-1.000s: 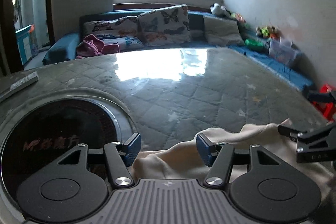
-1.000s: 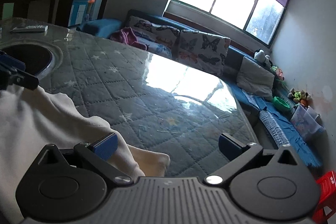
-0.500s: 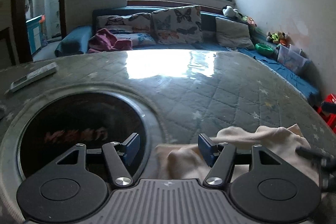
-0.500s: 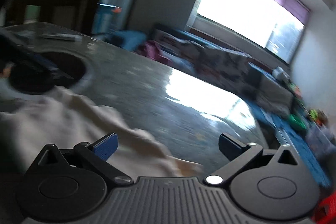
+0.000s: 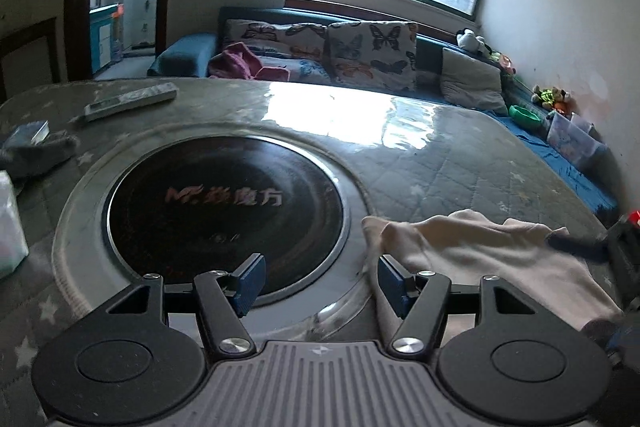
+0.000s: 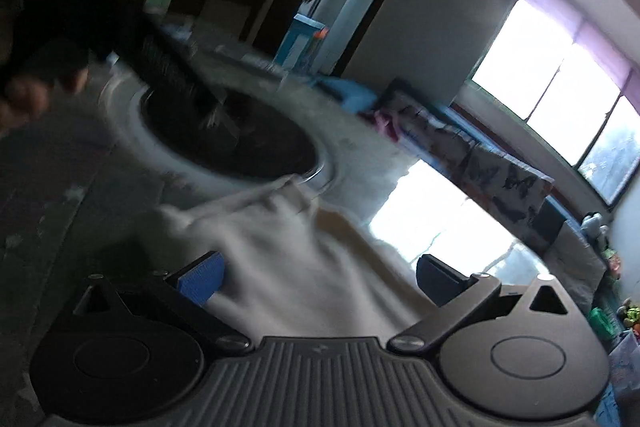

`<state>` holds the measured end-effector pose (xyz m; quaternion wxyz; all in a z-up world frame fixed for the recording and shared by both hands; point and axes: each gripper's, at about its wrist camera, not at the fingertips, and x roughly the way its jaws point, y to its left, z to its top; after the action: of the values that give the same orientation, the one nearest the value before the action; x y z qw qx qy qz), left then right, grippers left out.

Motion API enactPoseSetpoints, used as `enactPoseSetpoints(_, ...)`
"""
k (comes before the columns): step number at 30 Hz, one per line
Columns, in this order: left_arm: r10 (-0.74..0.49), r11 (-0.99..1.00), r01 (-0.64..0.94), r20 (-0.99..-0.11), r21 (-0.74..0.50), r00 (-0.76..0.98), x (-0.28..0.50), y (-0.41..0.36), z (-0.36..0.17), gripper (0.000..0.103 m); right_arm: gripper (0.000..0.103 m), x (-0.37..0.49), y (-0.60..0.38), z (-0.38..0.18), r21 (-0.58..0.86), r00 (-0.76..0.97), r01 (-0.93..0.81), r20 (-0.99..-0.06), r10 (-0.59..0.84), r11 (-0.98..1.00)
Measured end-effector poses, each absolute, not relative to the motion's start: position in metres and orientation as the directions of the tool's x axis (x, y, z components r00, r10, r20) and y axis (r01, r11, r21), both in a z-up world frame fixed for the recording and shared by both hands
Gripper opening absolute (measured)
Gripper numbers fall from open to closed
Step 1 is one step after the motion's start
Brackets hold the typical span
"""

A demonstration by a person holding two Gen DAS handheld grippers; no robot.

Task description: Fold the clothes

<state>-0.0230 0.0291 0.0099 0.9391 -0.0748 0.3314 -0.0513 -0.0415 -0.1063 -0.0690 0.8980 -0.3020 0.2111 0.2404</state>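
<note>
Cream garment (image 5: 480,251) lies bunched on the table (image 5: 440,163), at roughly 2 o'clock from the left tool (image 5: 320,281). Its near-left corner sits just beside the left tool's right finger; can't tell if they touch. Long axis runs about 9-to-3 across the left view, from the rim of the round black glass inset (image 5: 224,203) out toward the table's right edge.

Left tool: jaws spread, nothing between them, over the inset's rim, not over cloth.

Right tool (image 6: 316,279): jaws spread wide, cloth (image 6: 304,267) lying in the gap and running under the tool body. Not pinched as far as I can see. So the right tool is the nearer one for the next grab; the left needs to shift toward 3 o'clock to reach the edge.

Hard to read: right view is heavily motion-blurred and tilted, so fabric edges and folds are smeared. Garment's near hem is hidden behind both tool bodies. The dark blurred shape at the left view's 3 o'clock edge is probably the right tool, cut off. Garment type unclear.
</note>
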Motion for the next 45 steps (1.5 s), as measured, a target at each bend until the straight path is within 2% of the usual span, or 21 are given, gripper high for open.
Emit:
enactPoseSetpoints(3,-0.145,0.982,0.037,-0.613,-0.185,0.776,-0.026,0.035,0.009,0.067,0.103,-0.051,-0.102,-0.071,-0.478,0.809,-0.551,-0.506,0.299,0.684)
enactPoseSetpoints(8,-0.136,0.978,0.006,-0.612,-0.210,0.779,-0.026,0.043,0.009,0.068,0.103,-0.050,-0.102,-0.054,-0.437,0.815,-0.541,-0.482,0.320,0.719)
enactPoseSetpoints(15,-0.137,0.973,-0.013,-0.621,-0.231,0.772,-0.028,0.047,0.006,0.071,0.102,-0.041,-0.096,-0.067,-0.362,0.739,-0.612,-0.578,0.346,0.704)
enactPoseSetpoints(20,-0.131,0.969,-0.033,-0.624,-0.244,0.770,-0.028,0.052,0.006,0.073,0.101,-0.056,-0.093,-0.049,-0.365,0.732,-0.644,-0.549,0.403,0.672)
enactPoseSetpoints(24,-0.148,0.957,-0.050,-0.627,-0.286,0.765,-0.026,0.056,0.006,0.075,0.083,-0.063,-0.082,-0.048,-0.321,0.659,-0.721,-0.591,0.465,0.614)
enactPoseSetpoints(26,-0.152,0.954,-0.054,-0.629,-0.295,0.762,-0.026,0.057,0.006,0.075,0.068,-0.063,-0.076,-0.052,-0.305,0.629,-0.745,-0.618,0.472,0.593)
enactPoseSetpoints(27,-0.155,0.952,-0.054,-0.630,-0.300,0.761,-0.027,0.057,0.006,0.075,0.055,-0.062,-0.073,-0.054,-0.296,0.613,-0.756,-0.633,0.473,0.584)
enactPoseSetpoints(28,-0.162,0.950,-0.052,-0.630,-0.307,0.759,-0.027,0.058,0.006,0.075,0.049,-0.062,-0.070,-0.057,-0.287,0.596,-0.767,-0.648,0.474,0.574)
enactPoseSetpoints(32,-0.197,0.936,-0.049,-0.636,-0.348,0.746,-0.026,0.058,0.005,0.076,0.045,-0.061,-0.065,-0.064,-0.306,0.598,-0.769,-0.655,0.463,0.561)
enactPoseSetpoints(33,-0.209,0.930,-0.051,-0.639,-0.363,0.740,-0.025,0.059,0.004,0.076,0.037,-0.060,-0.066,-0.064,-0.304,0.600,-0.766,-0.653,0.462,0.566)
enactPoseSetpoints(37,-0.245,0.910,-0.056,-0.644,-0.410,0.725,-0.022,0.056,0.002,0.077,0.019,-0.056,-0.071,-0.061,-0.285,0.608,-0.753,-0.647,0.461,0.593)
enactPoseSetpoints(42,-0.303,0.874,-0.064,-0.643,-0.482,0.703,-0.017,0.052,0.001,0.078,0.004,-0.050,-0.083,-0.046,-0.188,0.584,-0.754,-0.632,0.510,0.630)
enactPoseSetpoints(45,-0.342,0.847,-0.073,-0.644,-0.527,0.684,-0.012,0.048,0.000,0.078,0.002,-0.042,-0.096,-0.036,-0.095,0.564,-0.744,-0.620,0.545,0.662)
